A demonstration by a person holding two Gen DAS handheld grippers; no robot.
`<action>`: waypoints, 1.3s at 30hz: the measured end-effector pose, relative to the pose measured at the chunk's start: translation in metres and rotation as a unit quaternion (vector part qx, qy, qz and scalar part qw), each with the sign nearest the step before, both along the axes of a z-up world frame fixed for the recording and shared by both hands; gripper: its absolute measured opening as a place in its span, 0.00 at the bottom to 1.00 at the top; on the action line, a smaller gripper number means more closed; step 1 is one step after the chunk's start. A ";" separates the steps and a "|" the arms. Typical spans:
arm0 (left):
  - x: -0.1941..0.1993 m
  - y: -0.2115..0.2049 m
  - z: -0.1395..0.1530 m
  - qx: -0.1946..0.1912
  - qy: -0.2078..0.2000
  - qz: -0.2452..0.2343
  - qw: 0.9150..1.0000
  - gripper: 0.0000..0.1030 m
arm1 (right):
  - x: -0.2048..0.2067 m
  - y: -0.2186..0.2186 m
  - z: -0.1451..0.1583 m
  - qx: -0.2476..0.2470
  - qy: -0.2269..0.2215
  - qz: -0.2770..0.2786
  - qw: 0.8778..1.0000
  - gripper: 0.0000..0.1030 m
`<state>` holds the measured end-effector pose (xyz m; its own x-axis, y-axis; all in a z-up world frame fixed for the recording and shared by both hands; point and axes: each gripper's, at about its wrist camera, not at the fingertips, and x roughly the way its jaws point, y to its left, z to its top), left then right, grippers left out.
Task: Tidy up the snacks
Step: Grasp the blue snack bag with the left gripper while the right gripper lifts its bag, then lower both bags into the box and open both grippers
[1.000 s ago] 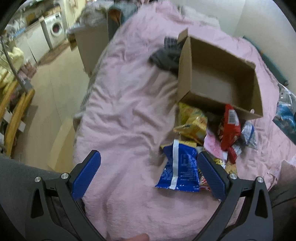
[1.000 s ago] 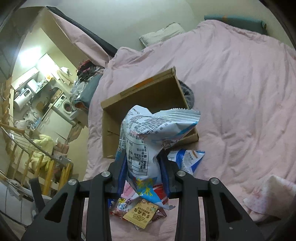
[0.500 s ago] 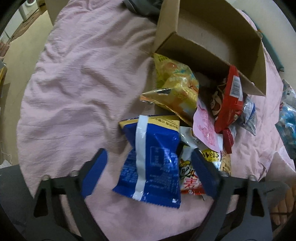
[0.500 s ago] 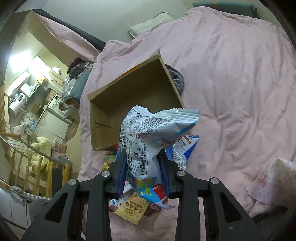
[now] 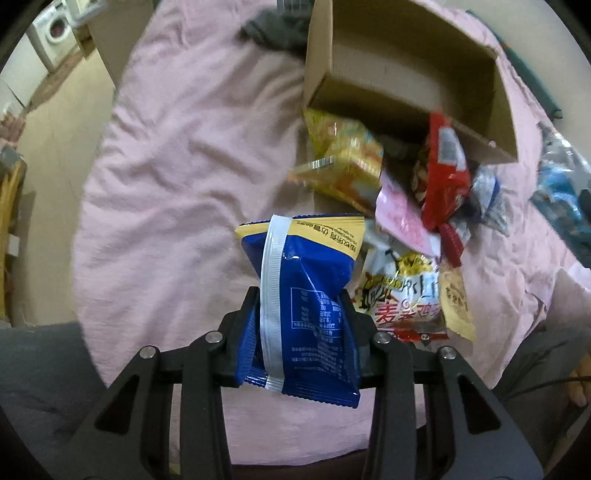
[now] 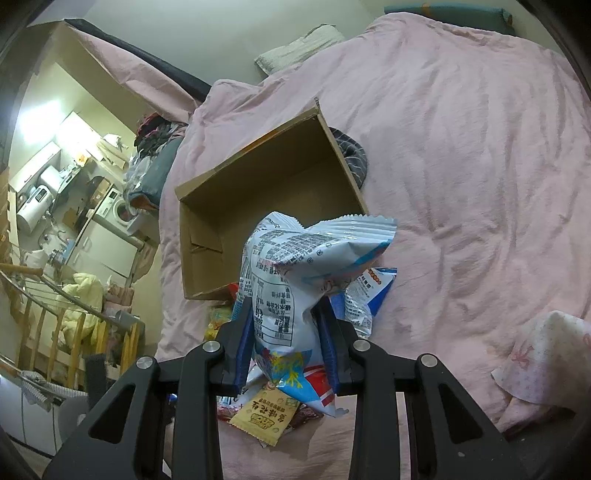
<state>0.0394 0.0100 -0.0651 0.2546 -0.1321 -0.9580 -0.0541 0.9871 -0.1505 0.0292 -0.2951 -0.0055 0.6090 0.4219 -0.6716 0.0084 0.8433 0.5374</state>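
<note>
My left gripper (image 5: 299, 293) points steeply down at the pink bed, and its jaws are closing on a dark blue snack bag (image 5: 317, 266) with a yellow top edge; the bag is pinched at its waist. Beside it lies a pile of snacks: a yellow bag (image 5: 343, 162), a red bag (image 5: 443, 173), a pink packet (image 5: 402, 218) and a white-and-red bag (image 5: 406, 295). Behind the pile an open cardboard box (image 5: 406, 85) stands empty. My right gripper (image 6: 284, 306) is shut on a white and light-blue snack bag (image 6: 295, 258), held above the pile in front of the box (image 6: 258, 199).
A pink bedspread (image 6: 461, 147) covers the bed. A dark grey cloth (image 5: 273, 29) lies behind the box. The bed edge and floor (image 5: 55, 122) are to the left. A flowered white cloth (image 6: 546, 354) lies at the right. A person's grey-clad leg (image 5: 37, 354) is near.
My left gripper moved in and down over the blue bag, and its jaws went from wide apart to pinching the bag. The right gripper kept hold of its bag, barely moving.
</note>
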 end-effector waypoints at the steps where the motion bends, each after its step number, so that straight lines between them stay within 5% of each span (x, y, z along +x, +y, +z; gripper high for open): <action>1: -0.001 0.004 0.009 0.004 -0.011 0.002 1.000 0.34 | -0.001 0.001 0.001 0.000 -0.001 0.001 1.000 0.33; 9: 0.020 0.007 0.065 0.048 -0.103 0.020 0.993 0.34 | 0.003 0.009 0.004 -0.005 -0.006 0.017 1.000 0.33; 21: 0.086 -0.027 0.098 0.060 -0.169 -0.007 0.984 0.34 | 0.045 0.001 0.029 -0.022 -0.051 0.022 0.998 0.33; 31: 0.126 -0.045 0.103 0.066 -0.205 -0.007 0.977 0.34 | 0.100 0.006 0.021 -0.037 -0.048 0.019 0.998 0.33; 39: 0.158 -0.058 0.079 0.074 -0.228 -0.016 0.971 0.34 | 0.139 0.028 0.001 -0.074 -0.037 0.041 0.996 0.33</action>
